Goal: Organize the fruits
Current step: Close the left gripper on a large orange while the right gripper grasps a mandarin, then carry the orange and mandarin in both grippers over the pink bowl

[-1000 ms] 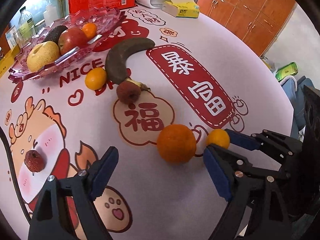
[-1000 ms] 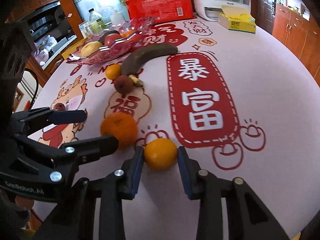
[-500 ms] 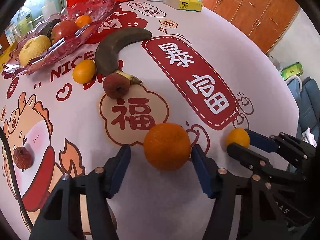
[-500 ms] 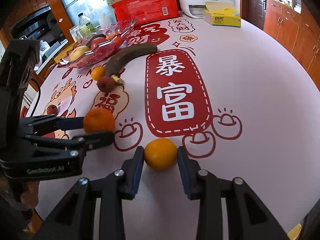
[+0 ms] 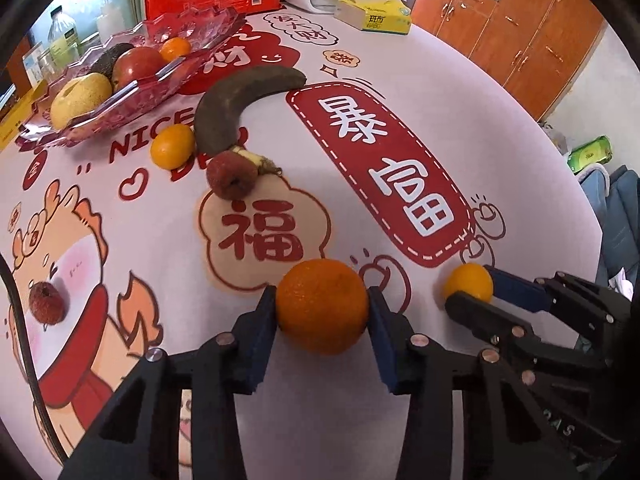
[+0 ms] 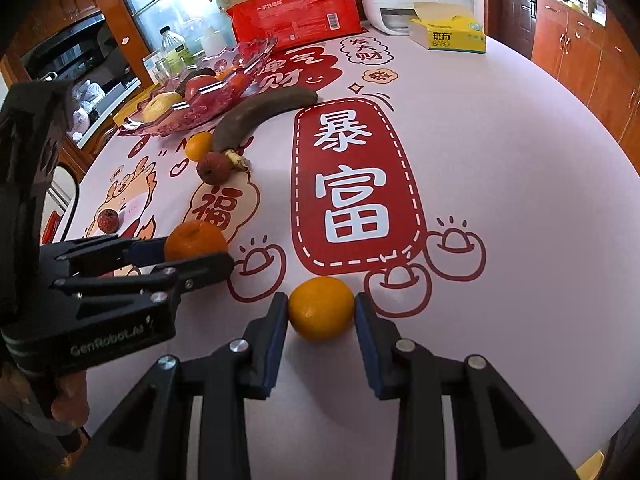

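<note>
Holding two fruits at once, we had the left hand-held gripper [image 5: 322, 312] clamped on the large orange [image 5: 322, 306], both blue pads pressed against its sides as it sat on the desk [image 5: 400, 100]. The right hand-held gripper [image 6: 321, 310] closed on the small orange [image 6: 321, 308] – its pads touching the fruit on either side. Farther back lay a dark banana [image 5: 236, 106], with a tangerine [image 5: 172, 146] and a red lychee [image 5: 231, 175] just beside its stem end. Another lychee [image 5: 46, 303] sat well apart at the left. The pink glass tray [image 5: 132, 100] held a pear [image 5: 80, 98], an apple [image 5: 138, 65] and more fruit.
</note>
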`<state>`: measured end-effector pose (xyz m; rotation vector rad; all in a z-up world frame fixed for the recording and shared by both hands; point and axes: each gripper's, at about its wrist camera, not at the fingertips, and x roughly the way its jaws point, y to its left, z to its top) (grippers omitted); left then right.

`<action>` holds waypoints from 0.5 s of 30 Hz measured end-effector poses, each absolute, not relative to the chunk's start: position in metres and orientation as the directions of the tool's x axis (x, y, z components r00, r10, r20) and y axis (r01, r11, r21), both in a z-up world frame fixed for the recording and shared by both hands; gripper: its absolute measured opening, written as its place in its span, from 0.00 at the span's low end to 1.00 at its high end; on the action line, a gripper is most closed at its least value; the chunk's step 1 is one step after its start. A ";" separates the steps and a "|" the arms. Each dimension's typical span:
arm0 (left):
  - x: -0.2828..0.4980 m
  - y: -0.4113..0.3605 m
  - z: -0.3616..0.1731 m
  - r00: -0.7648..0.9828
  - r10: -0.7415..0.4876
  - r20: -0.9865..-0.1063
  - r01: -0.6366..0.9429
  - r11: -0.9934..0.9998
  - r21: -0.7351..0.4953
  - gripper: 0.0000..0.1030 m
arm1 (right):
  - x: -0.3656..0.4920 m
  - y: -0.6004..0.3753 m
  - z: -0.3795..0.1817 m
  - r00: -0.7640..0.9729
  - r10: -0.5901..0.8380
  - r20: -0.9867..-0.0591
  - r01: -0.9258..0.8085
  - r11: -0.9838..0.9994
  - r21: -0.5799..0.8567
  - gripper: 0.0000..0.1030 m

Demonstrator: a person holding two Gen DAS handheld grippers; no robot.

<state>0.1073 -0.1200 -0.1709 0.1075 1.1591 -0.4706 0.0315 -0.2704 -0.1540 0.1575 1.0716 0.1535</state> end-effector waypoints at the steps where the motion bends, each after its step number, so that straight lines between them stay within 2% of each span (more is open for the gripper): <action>1: 0.104 -0.117 -0.168 0.317 -0.299 -0.900 0.408 0.900 -0.155 0.41 | 0.032 -0.270 -0.153 0.469 0.202 -0.860 -0.051 0.978 0.202 0.33; 8: 0.094 -0.096 -0.135 0.353 -0.276 -0.894 0.380 0.915 -0.133 0.41 | 0.035 -0.256 -0.125 0.487 0.216 -0.846 -0.100 0.976 0.192 0.33; 15: 0.093 -0.067 -0.072 0.456 -0.249 -0.855 0.325 0.940 -0.100 0.41 | 0.043 -0.229 -0.072 0.516 0.232 -0.825 -0.178 0.971 0.162 0.33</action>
